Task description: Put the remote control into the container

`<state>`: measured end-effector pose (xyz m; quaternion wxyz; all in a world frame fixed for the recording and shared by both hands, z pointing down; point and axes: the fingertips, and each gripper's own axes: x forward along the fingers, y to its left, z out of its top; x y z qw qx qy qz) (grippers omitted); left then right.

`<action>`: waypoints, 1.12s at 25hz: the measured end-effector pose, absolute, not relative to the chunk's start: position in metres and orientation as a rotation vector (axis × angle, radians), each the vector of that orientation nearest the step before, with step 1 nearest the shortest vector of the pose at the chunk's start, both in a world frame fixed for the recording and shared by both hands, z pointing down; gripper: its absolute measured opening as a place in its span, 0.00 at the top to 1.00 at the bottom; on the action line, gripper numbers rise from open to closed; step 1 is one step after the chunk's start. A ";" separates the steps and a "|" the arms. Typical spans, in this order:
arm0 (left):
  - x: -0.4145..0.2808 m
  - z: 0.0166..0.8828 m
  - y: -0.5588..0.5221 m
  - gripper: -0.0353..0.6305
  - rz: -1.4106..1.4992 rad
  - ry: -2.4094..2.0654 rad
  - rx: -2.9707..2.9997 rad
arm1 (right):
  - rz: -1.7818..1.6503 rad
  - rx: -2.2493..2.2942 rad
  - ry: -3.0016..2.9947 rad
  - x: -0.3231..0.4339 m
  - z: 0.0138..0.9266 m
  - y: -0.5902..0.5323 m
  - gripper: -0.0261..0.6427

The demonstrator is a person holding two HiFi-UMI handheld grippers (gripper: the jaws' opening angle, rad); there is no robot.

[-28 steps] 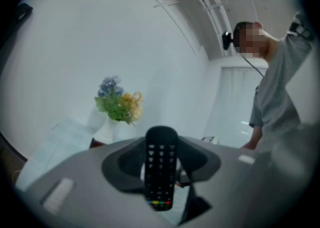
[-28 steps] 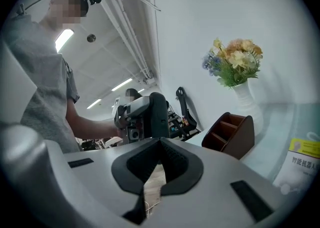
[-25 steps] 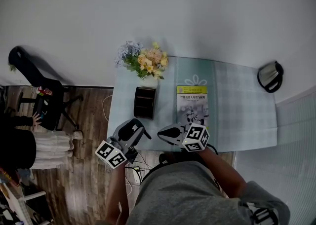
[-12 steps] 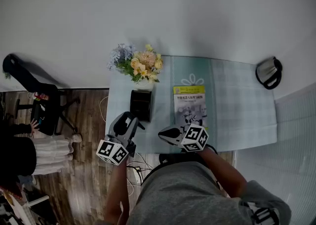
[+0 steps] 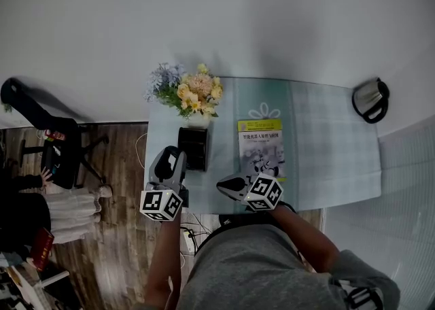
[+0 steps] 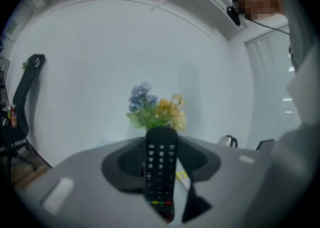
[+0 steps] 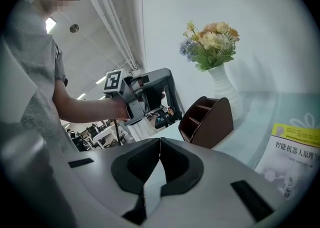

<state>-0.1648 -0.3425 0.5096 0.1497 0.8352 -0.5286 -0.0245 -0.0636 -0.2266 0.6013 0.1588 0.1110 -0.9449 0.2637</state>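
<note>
Between the jaws of the left gripper [image 5: 168, 160] the remote control [image 6: 160, 172] is sitting clamped upright. That gripper is swinging round, straightening just left of the dark container [image 5: 193, 148], likely lining up the drop. The right gripper [image 7: 160, 158] is idling, closed and empty.

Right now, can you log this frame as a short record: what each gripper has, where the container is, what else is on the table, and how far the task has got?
left gripper: shut on the remote control, which sticks out forward from the jaws
right gripper: shut, nothing in it
container: dark brown, on the table, in front of the flowers
also on table: booklet, kettle at the far right corner
task status: remote control not yet in the container; left gripper close beside it
</note>
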 end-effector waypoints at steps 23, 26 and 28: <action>-0.148 0.525 -0.391 0.66 -0.049 -1.641 2.389 | 0.909 0.364 -2.653 -0.045 0.630 -0.234 0.93; -0.145 0.529 -0.393 0.66 -0.041 -1.637 2.388 | 0.918 0.370 -2.651 -0.043 0.631 -0.235 0.93; -0.144 0.531 -0.394 0.66 -0.037 -1.639 2.388 | 0.926 0.369 -2.646 -0.043 0.633 -0.235 0.93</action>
